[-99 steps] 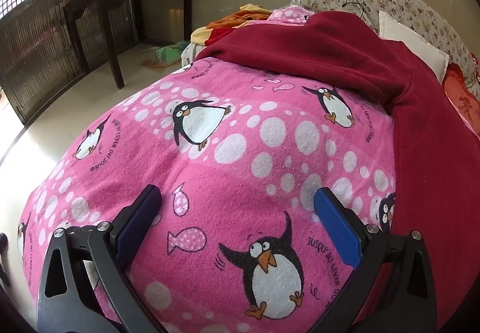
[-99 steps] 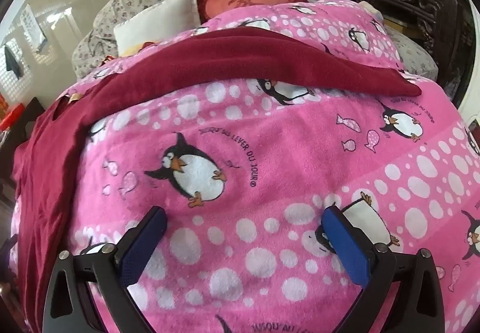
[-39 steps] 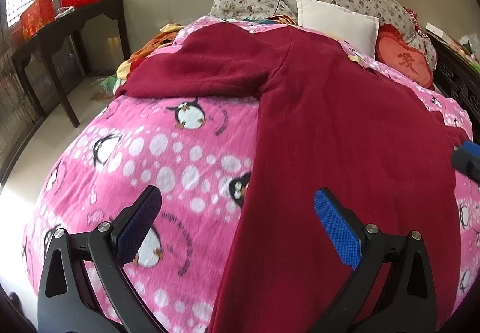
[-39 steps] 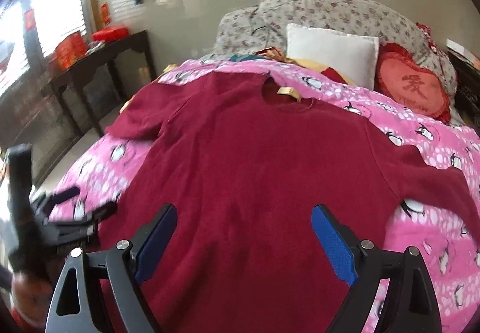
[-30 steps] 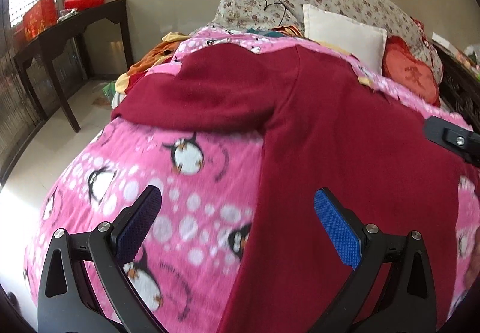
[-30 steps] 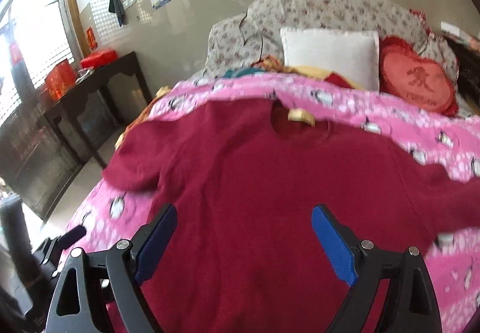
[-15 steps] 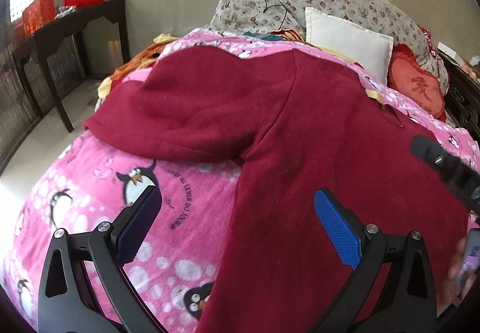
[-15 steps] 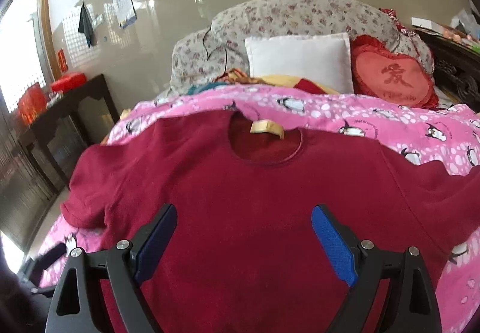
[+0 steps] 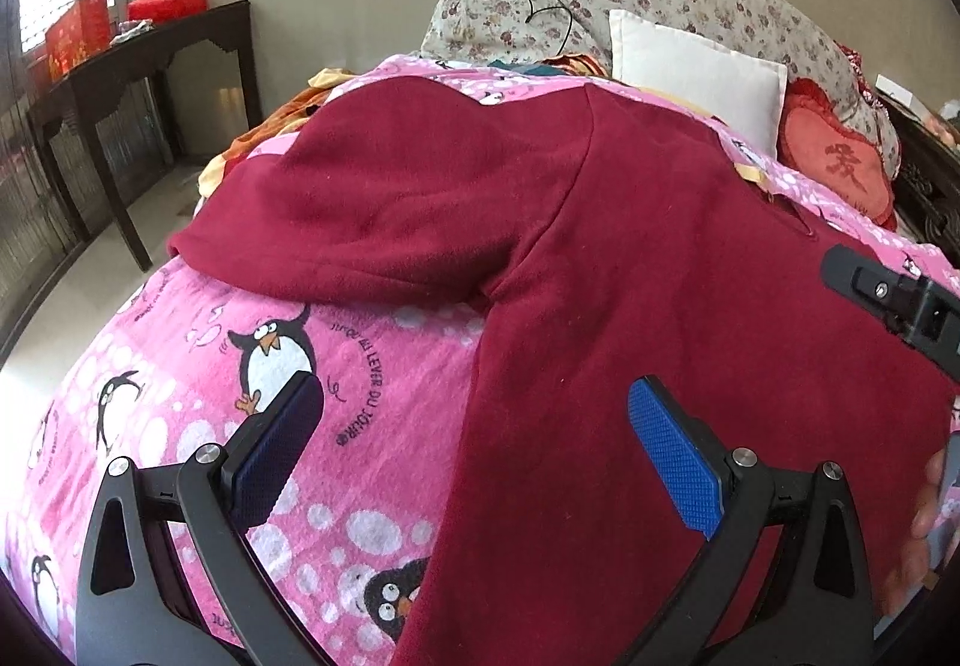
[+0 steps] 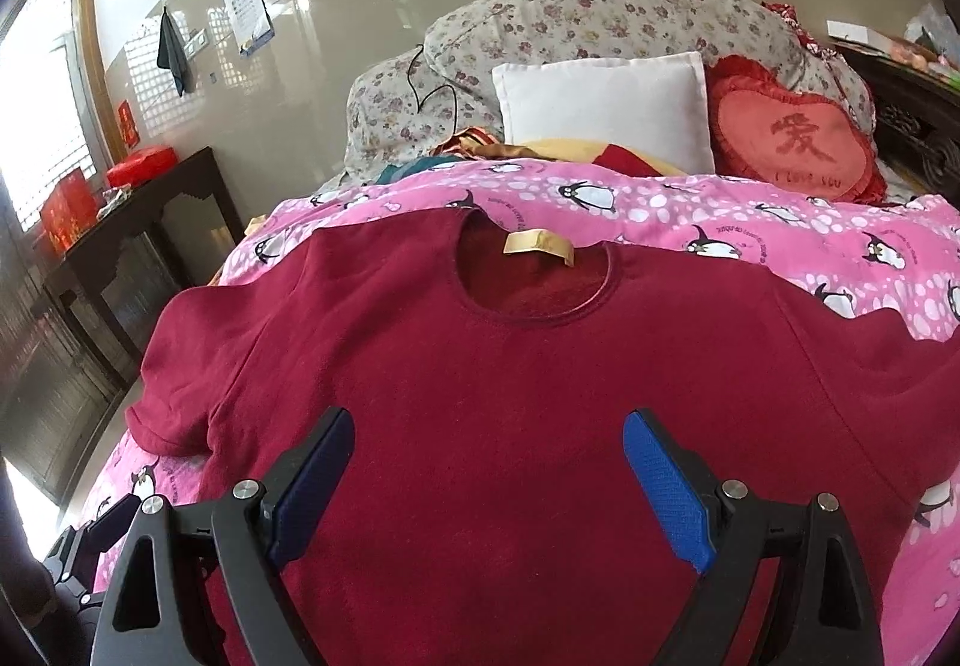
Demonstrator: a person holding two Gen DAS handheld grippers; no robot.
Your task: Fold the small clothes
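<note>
A dark red long-sleeved top (image 10: 510, 396) lies spread flat, front up, on a pink penguin blanket (image 10: 750, 240), its neck with a tan label (image 10: 537, 244) pointing to the pillows. In the left wrist view the top (image 9: 630, 276) fills the right half and its left sleeve (image 9: 372, 210) stretches out to the left. My left gripper (image 9: 474, 450) is open and empty, over the top's left side edge below the armpit. My right gripper (image 10: 486, 480) is open and empty, above the chest. Its black frame (image 9: 894, 300) shows at the left wrist view's right edge.
At the head of the bed lie a floral pillow (image 10: 600, 18), a white cushion (image 10: 606, 102) and a red heart cushion (image 10: 792, 138). A dark wooden side table (image 9: 138, 60) with red boxes stands left of the bed, with tiled floor (image 9: 90, 270) below. Loose clothes (image 9: 264, 126) lie at the bed's left edge.
Both grippers have moved up the bed from the bare blanket to the red top. The top now looks closer and larger in both views. Both stay open.
</note>
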